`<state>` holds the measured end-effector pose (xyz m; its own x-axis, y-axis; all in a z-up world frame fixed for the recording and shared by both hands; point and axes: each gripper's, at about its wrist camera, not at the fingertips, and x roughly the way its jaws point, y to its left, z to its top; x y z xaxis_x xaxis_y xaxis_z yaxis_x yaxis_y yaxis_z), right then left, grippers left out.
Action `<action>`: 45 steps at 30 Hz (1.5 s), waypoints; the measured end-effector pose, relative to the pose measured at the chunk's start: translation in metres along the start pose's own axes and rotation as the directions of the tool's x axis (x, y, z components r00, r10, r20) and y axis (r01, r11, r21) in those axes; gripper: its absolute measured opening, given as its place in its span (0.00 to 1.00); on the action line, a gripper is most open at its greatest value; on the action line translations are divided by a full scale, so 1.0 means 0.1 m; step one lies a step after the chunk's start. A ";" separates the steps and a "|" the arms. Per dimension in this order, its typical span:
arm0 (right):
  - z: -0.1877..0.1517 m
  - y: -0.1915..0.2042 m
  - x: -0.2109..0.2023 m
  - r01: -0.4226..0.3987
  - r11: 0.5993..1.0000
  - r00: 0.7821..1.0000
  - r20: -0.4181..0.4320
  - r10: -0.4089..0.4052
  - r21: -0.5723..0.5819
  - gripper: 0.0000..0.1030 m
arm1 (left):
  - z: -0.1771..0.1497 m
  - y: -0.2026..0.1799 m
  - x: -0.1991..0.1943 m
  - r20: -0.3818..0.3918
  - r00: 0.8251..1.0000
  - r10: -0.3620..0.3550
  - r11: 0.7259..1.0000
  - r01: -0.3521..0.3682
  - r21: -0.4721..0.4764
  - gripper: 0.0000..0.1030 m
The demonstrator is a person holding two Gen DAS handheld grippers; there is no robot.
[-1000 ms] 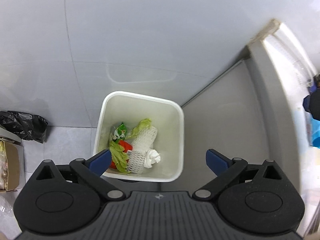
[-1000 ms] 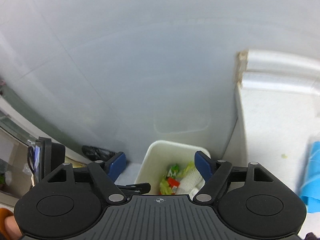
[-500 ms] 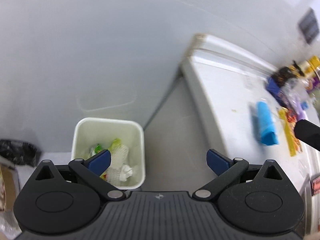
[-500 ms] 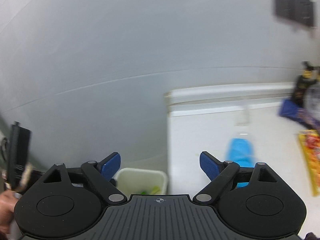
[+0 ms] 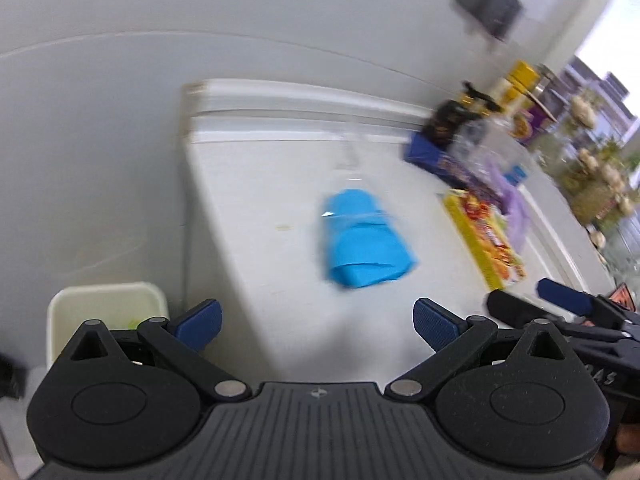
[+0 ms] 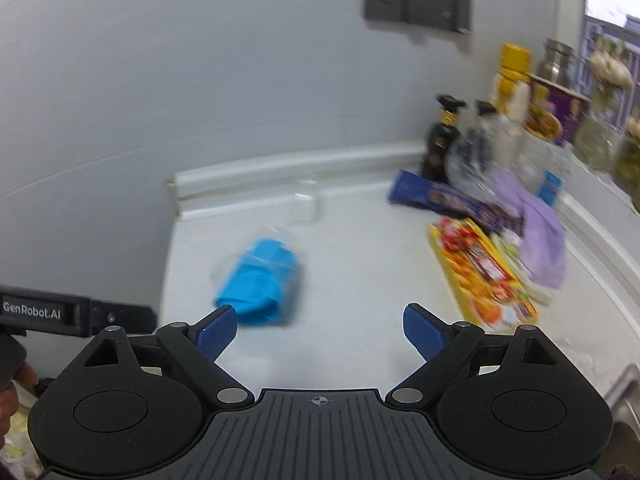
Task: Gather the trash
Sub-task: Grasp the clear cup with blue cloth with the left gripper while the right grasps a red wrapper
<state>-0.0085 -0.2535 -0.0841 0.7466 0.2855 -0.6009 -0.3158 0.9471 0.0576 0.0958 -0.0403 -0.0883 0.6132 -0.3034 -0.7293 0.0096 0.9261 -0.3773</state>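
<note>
Hovering empty over the white countertop (image 6: 360, 264), both the left gripper (image 5: 316, 322) and right gripper (image 6: 318, 330) are facing the blue folded cloth-like bundle in clear plastic wrap (image 6: 260, 280), left fingers spread, right jaws opening, seemingly readying a pickup for the cream plastic bin (image 5: 100, 304) beside the counter.

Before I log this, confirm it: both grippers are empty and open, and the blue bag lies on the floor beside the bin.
One thing is wrong: the blue bag lies on the white counter, not on the floor. The left wrist view shows it there, with the bin down on the floor beside the counter. The left gripper and right gripper are indeed empty, the right one's jaws opening wider.
</note>
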 end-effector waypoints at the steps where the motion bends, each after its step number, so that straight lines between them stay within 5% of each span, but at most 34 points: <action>1: -0.01 -0.06 0.02 0.002 1.000 1.000 0.002 -0.002 0.015 0.89 | -0.01 -0.09 0.06 0.010 1.000 -0.007 1.000 0.006 0.025 0.98; 6: -0.05 -0.41 0.09 0.032 0.997 0.999 0.011 -0.033 0.075 0.90 | -0.07 -0.32 0.33 0.042 0.999 0.008 0.996 -0.011 0.084 0.99; 12: -0.02 -0.74 0.25 0.020 0.993 1.000 0.017 -0.022 0.118 0.90 | -0.05 -0.42 0.57 0.071 0.995 0.073 0.996 -0.076 0.037 0.97; 25: 0.34 -1.09 0.98 0.046 0.989 0.997 0.049 -0.053 0.142 0.90 | 0.04 -0.61 0.85 0.127 0.977 0.171 0.985 -0.173 0.010 0.67; 32: 0.40 -1.16 1.28 0.089 0.981 0.993 0.057 -0.100 0.172 0.87 | 0.08 -0.61 0.83 0.140 0.974 0.177 0.984 -0.178 -0.003 0.67; 41: 0.39 -1.17 1.46 0.143 0.975 0.986 0.056 -0.155 0.172 0.67 | 0.12 -0.60 0.81 0.113 0.984 0.140 0.990 -0.139 -0.015 0.67; 45: 0.40 -1.18 1.45 0.158 0.970 0.983 0.064 -0.172 0.184 0.39 | 0.12 -0.57 0.77 0.110 0.985 0.136 0.991 -0.134 -0.018 0.66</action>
<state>0.1607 -0.3183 -0.1461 0.8256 0.1273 -0.5497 -0.0809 0.9909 0.1079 0.1517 -0.1135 -0.1166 0.6921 -0.1485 -0.7063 -0.0873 0.9542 -0.2861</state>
